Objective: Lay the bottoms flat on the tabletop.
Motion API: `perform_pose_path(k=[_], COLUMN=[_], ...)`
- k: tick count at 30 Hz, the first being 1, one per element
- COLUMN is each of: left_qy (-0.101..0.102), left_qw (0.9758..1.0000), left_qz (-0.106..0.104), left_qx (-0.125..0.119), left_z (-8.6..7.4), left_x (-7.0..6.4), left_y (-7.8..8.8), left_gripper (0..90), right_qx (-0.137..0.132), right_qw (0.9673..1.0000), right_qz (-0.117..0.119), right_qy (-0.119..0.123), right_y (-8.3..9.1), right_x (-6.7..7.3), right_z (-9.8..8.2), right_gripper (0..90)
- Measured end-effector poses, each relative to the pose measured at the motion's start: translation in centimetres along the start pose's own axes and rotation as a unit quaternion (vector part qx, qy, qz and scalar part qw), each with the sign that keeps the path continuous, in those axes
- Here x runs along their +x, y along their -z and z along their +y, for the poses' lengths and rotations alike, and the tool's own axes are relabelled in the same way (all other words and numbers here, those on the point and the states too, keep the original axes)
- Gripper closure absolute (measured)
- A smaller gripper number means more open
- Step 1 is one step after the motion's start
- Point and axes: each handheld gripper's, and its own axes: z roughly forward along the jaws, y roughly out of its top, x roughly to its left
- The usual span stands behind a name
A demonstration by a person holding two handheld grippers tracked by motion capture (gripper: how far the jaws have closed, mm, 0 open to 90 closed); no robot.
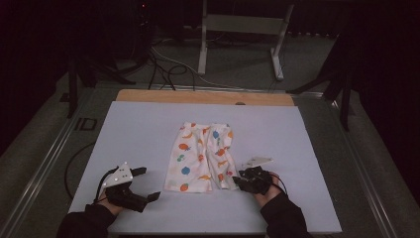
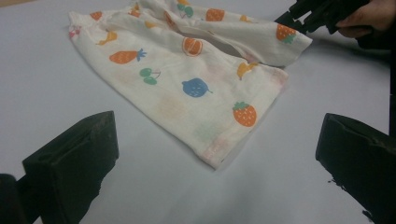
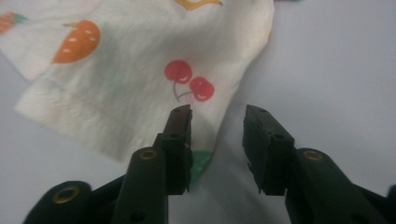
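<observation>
A pale lilac-grey sheet [image 1: 138, 129] covers most of the bench, leaving a strip of bare wood [image 1: 203, 96] along its far edge. Beyond the bench, on a dim grey floor, black cables [image 1: 163, 67] lie in loops beside a light grey metal stand [image 1: 242, 29] with two legs.
</observation>
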Motion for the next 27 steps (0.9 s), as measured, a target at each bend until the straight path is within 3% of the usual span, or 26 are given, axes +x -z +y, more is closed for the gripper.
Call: perform_pose_path(k=[2, 5, 8, 11, 17, 19, 23, 27], left_qy=[-0.003, -0.003, -0.005, -0.002, -0.004, -0.005, -0.003, -0.002], left_qw=[1.0, 1.0, 1.0, 1.0, 1.0, 1.0, 1.0, 1.0], left_qz=[-0.001, -0.001, -0.002, 0.0, -0.001, -0.002, -0.001, -0.001], left_qx=[0.002, -0.001, 0.0, -0.003, -0.002, -0.001, -0.001, -0.001], left_z=[0.0, 0.0, 0.0, 0.1, 0.0, 0.1, 0.0, 0.0], left_x=[0.0, -0.1, -0.1, 0.0, -0.1, -0.1, -0.1, 0.0], left_y=[0.0, 0.0, 0.1, 0.1, 0.1, 0.1, 0.1, 0.1], left_gripper=[0.0, 0.1, 0.1, 0.0, 0.0, 0.1, 0.1, 0.0], right_qx=[-0.001, -0.002, 0.006, -0.005, -0.04, -0.047, -0.036, -0.027], right_qw=[0.9998, 0.9994, 0.9989, 0.9991, 0.9989, 0.9983, 0.9971, 0.9957], right_qz=[-0.012, -0.011, -0.02, -0.018, -0.023, -0.032, -0.047, -0.057], right_qy=[0.018, 0.032, 0.041, 0.037, 0.011, -0.01, -0.047, -0.068], right_y=[-0.2, -0.4, -0.2, 0.9, 3.9, 5.0, 5.2, 5.2], right_x=[0.3, 1.0, 1.5, 1.6, 0.9, -0.1, -1.7, -2.9], right_z=[0.2, 0.3, 0.7, 0.7, 0.4, -0.2, -1.5, -2.1], right_gripper=[71.0, 88.8, 90.0, 90.0, 90.0, 90.0, 90.0, 90.0])
